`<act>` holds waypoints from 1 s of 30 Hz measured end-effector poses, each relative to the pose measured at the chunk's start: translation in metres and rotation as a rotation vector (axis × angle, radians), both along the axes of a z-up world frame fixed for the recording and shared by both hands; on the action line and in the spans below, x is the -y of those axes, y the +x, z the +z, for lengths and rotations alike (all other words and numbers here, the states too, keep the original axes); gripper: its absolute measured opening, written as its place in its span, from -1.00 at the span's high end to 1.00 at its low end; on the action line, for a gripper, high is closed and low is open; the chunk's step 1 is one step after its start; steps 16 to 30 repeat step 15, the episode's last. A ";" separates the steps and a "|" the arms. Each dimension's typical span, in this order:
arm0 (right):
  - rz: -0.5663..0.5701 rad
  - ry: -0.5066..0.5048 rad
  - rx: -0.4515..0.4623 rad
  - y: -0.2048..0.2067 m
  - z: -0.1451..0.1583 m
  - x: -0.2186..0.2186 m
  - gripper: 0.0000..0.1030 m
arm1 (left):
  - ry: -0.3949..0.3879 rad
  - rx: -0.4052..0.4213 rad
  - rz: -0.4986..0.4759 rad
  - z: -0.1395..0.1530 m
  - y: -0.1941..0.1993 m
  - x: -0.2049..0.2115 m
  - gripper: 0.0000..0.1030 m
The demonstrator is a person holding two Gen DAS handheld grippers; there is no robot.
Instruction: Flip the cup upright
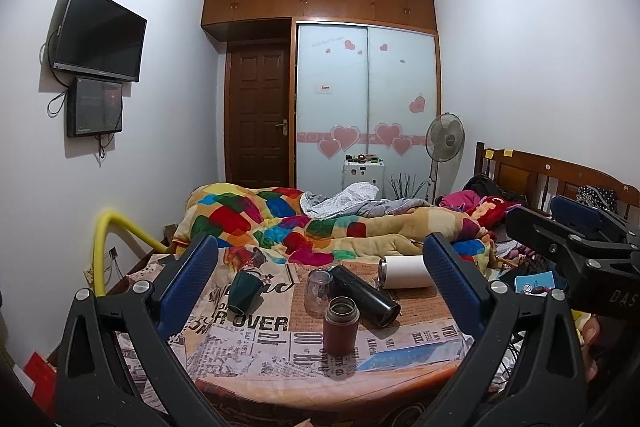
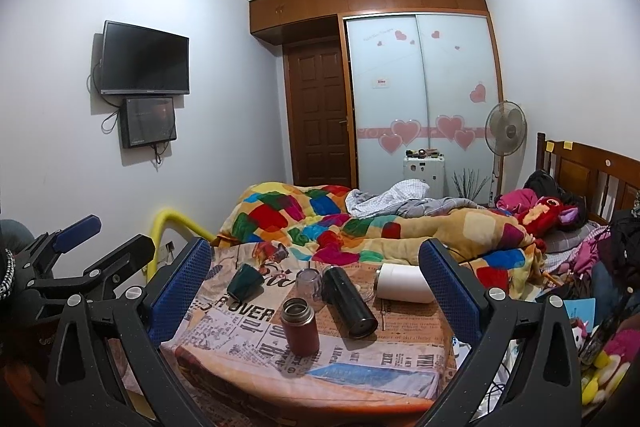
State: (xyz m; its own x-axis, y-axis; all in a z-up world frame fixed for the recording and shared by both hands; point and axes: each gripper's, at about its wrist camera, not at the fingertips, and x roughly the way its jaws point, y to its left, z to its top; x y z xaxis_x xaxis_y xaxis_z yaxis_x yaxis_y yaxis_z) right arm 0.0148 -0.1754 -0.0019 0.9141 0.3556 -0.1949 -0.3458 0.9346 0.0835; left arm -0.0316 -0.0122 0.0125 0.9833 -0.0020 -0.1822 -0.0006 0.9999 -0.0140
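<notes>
Several cups sit on a newspaper-print cloth [image 1: 256, 343] over a table. A red-brown flask [image 1: 341, 325] [image 2: 299, 326] stands upright in front. A black flask [image 1: 366, 295] [image 2: 350, 301] lies on its side behind it. A white cup [image 1: 406, 271] [image 2: 404, 283] lies on its side at the back right. A dark green cup [image 1: 244, 291] [image 2: 245, 279] lies tipped at the left. A clear glass [image 1: 318, 291] [image 2: 308, 281] stands mouth down in the middle. My left gripper [image 1: 320, 283] and right gripper [image 2: 316, 279] are open, empty, short of the cups.
A bed with a colourful patchwork quilt [image 1: 320, 227] lies right behind the table. A yellow padded rail [image 1: 108, 239] stands at the left. Toys and clutter [image 2: 600, 327] lie to the right. The other gripper [image 1: 568, 247] shows at the right edge of the left wrist view.
</notes>
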 end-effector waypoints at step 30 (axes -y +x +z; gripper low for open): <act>0.001 0.000 -0.017 0.005 0.003 -0.001 -1.00 | -0.019 -0.012 -0.002 -0.003 0.004 -0.007 -1.00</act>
